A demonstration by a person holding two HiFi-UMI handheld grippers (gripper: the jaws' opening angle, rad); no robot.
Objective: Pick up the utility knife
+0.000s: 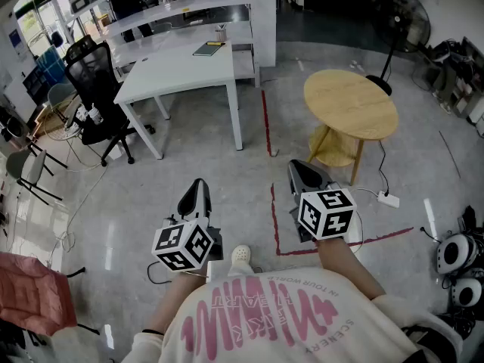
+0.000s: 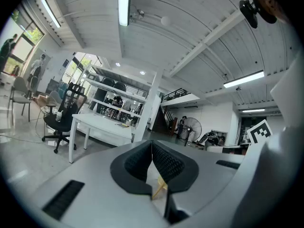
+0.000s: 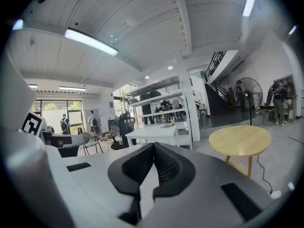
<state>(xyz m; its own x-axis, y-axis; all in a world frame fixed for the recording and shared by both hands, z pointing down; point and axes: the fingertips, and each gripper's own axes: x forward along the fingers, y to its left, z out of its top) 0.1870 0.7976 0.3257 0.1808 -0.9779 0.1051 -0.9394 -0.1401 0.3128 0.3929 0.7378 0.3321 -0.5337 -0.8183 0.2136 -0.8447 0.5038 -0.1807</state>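
Observation:
No utility knife can be made out. A dark flat pad (image 1: 207,49) with a small yellow item at its far end lies on the white table (image 1: 181,70), too small to identify. Both grippers are held level over the floor, well short of that table. My left gripper (image 1: 199,182) is shut, pads meeting with nothing between them (image 2: 152,144). My right gripper (image 1: 298,164) is shut and empty too (image 3: 153,147). The white table (image 3: 153,133) shows ahead in the right gripper view, and off to the left in the left gripper view (image 2: 100,123).
A round wooden table (image 1: 350,104) stands ahead on the right, with a power strip (image 1: 387,199) and cable beside it. A black office chair (image 1: 94,82) is left of the white table. Red tape lines (image 1: 266,127) mark the floor. Shelving (image 1: 181,10) runs behind.

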